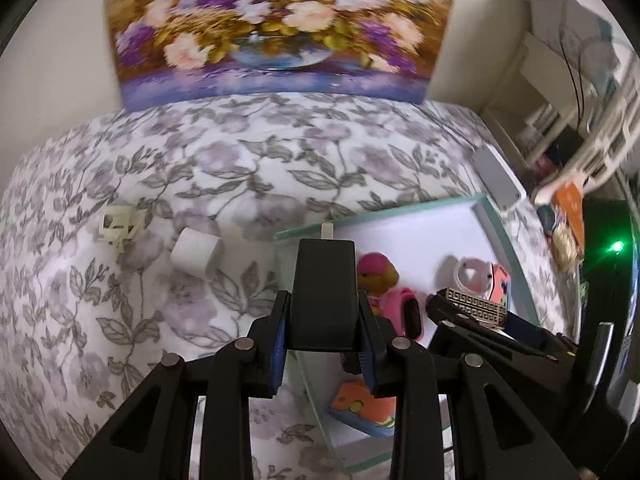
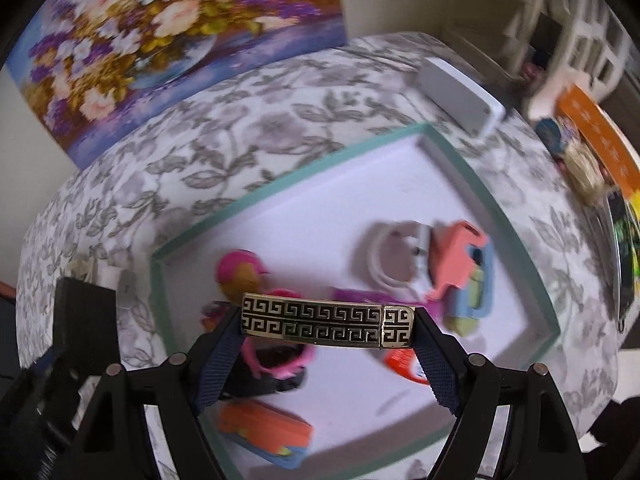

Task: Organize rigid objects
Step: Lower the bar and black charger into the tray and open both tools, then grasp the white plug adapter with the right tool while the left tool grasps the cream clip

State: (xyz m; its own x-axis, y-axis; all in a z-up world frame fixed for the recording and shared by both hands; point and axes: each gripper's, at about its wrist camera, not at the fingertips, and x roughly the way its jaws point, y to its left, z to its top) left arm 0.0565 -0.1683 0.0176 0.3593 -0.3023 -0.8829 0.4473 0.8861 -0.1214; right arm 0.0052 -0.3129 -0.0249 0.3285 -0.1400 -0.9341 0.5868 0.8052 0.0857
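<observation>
A black block was clamped between the pads of the left gripper above the near-left rim of the green-edged tray, while a gold-patterned bar was gripped endwise by the right gripper over the tray's middle. Both would best be lowered onto bare floor of the tray, clear of the pink toy, before being released. A white cube was left outside the tray, to its left.

A flower painting leans on the cream wall.
</observation>
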